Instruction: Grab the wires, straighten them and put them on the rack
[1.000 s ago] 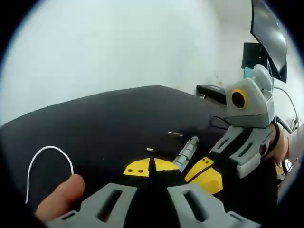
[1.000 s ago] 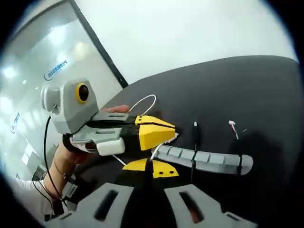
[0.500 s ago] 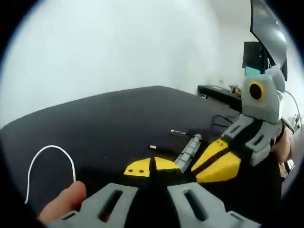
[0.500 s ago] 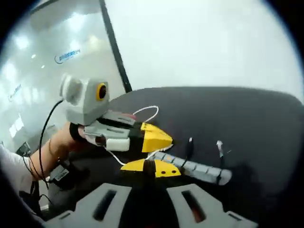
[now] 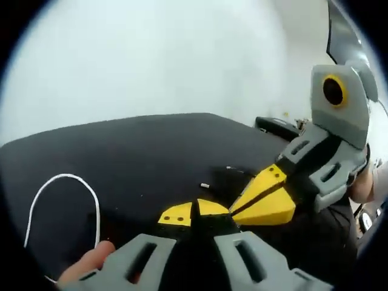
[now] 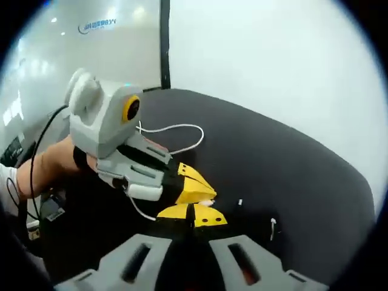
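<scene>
A thin white wire (image 6: 177,128) loops over the black table (image 6: 291,157) behind my left gripper (image 6: 203,193), which comes in from the left with its yellow jaws shut. A white bit of wire (image 6: 208,202) shows at their tip, right against my right gripper (image 6: 194,213), also shut. A strand runs from under the left gripper into those jaws. In the left gripper view, the wire loop (image 5: 60,194) lies at the left by a thumb (image 5: 90,267). My left gripper (image 5: 194,212) is shut, and the right gripper (image 5: 262,201) crosses just beside it.
Two short wire ends (image 6: 240,202) (image 6: 273,227) stick up over the table right of the jaws; they also show as small tips (image 5: 205,185) in the left gripper view. A hand and a black cable (image 6: 36,163) are at the left. A dark monitor (image 5: 348,36) stands far right.
The right gripper swung in close to the left gripper's jaws, and its tips now cover the grey rack seen before. Both views tilted; the wire loop sits farther behind the left gripper.
</scene>
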`<act>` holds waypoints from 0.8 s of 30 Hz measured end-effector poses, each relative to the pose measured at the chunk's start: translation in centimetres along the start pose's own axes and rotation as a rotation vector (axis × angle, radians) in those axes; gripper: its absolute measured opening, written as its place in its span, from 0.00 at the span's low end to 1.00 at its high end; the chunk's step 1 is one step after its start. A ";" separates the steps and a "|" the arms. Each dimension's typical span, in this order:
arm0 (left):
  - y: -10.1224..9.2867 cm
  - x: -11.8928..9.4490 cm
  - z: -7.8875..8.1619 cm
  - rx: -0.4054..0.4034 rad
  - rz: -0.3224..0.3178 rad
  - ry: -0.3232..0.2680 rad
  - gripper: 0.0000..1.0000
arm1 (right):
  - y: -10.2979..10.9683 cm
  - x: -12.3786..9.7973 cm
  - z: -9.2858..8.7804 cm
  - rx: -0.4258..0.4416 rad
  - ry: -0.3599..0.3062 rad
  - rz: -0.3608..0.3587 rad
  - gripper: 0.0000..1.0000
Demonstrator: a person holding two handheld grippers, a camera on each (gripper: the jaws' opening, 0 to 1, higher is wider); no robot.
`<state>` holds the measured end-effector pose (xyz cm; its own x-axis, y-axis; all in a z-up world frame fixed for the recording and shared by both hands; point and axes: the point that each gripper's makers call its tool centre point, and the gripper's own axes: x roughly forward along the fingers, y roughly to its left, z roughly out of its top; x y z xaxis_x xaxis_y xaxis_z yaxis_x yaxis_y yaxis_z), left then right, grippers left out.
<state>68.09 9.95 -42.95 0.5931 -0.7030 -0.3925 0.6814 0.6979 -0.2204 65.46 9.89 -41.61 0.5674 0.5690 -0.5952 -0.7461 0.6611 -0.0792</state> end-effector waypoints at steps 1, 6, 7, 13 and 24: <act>0.0 0.0 -0.1 0.005 0.000 -0.001 0.03 | 0.1 0.0 -0.2 0.002 -0.007 0.003 0.00; -0.5 -0.2 -0.1 0.042 0.008 0.000 0.03 | -0.4 -0.6 1.2 0.030 -0.070 0.011 0.00; -0.5 -0.2 -0.1 0.047 0.010 0.000 0.03 | -0.1 -0.6 1.2 0.023 -0.072 0.016 0.00; -1.0 -0.5 -0.5 0.049 0.010 -0.003 0.03 | 0.5 0.1 0.5 -0.063 -0.036 0.002 0.00; -0.8 -0.4 -0.4 0.093 0.034 -0.010 0.03 | 0.8 0.4 0.1 -0.234 0.063 -0.015 0.00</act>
<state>67.19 9.73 -43.01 0.6203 -0.6812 -0.3889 0.6978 0.7056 -0.1229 65.12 10.67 -41.87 0.5613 0.5237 -0.6409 -0.8025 0.5338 -0.2666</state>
